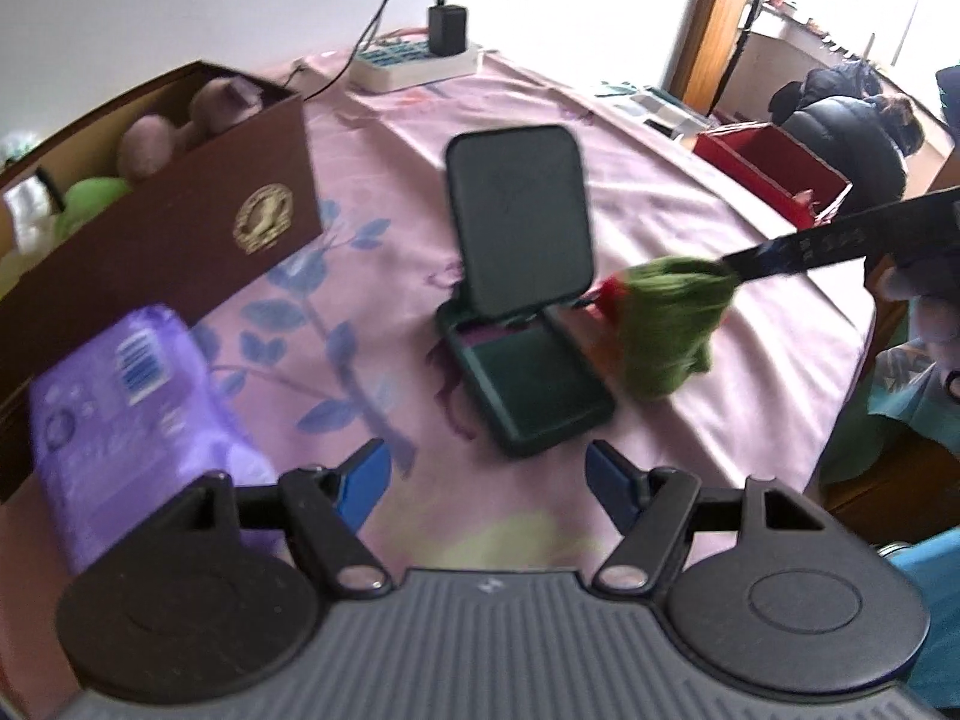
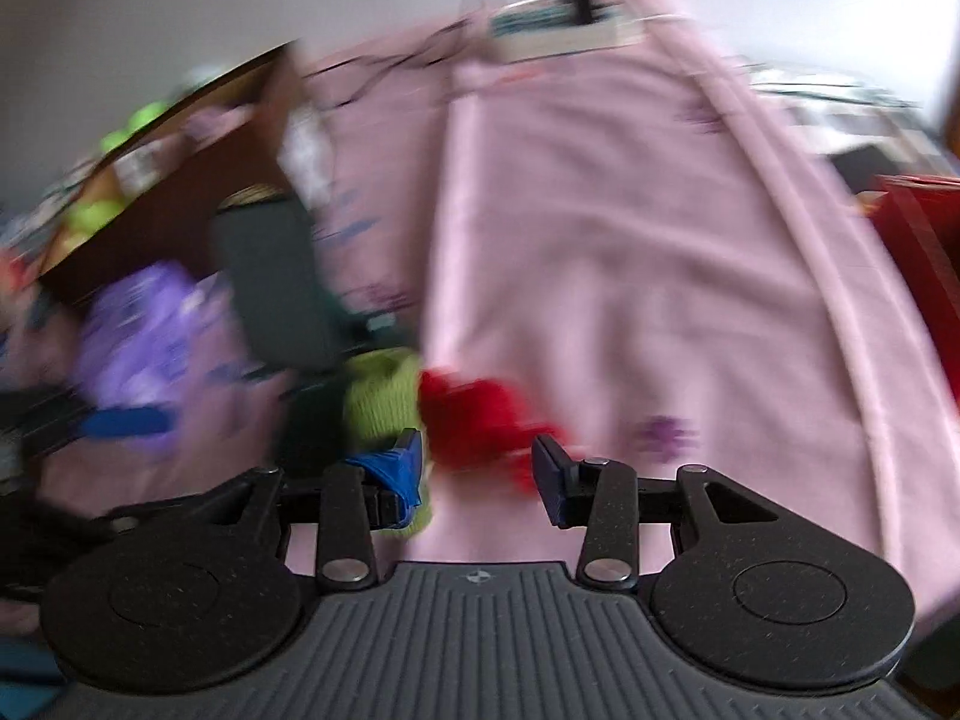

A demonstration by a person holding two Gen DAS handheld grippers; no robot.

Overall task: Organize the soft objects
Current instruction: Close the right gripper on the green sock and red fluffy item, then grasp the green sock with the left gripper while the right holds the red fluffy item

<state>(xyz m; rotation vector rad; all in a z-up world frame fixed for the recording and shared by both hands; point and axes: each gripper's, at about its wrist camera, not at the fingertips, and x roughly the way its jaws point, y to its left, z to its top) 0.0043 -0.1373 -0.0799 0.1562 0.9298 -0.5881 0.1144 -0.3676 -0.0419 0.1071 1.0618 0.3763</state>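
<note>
On the pink flowered cloth [image 1: 690,228] covering the bench, a dark green folding case [image 1: 522,300] stands open, its lid upright. Just to its right hangs a green and red knitted soft toy [image 1: 666,324], pinched at its top by the right hand-held gripper [image 1: 744,267], whose dark finger reaches in from the right edge. In the right wrist view the same toy [image 2: 432,414] sits blurred between the blue pads, red part [image 2: 480,414] toward the middle and green part [image 2: 378,402] to the left. The left hand-held gripper [image 1: 487,480] hovers over the cloth with its jaws spread and nothing between them. At the left a brown box [image 1: 180,228] with a gold emblem holds plush shapes and something lime green. A purple plastic pack [image 1: 132,420] lies just in front of the box. A white power strip [image 1: 414,60] with a black charger sits at the far end.
</note>
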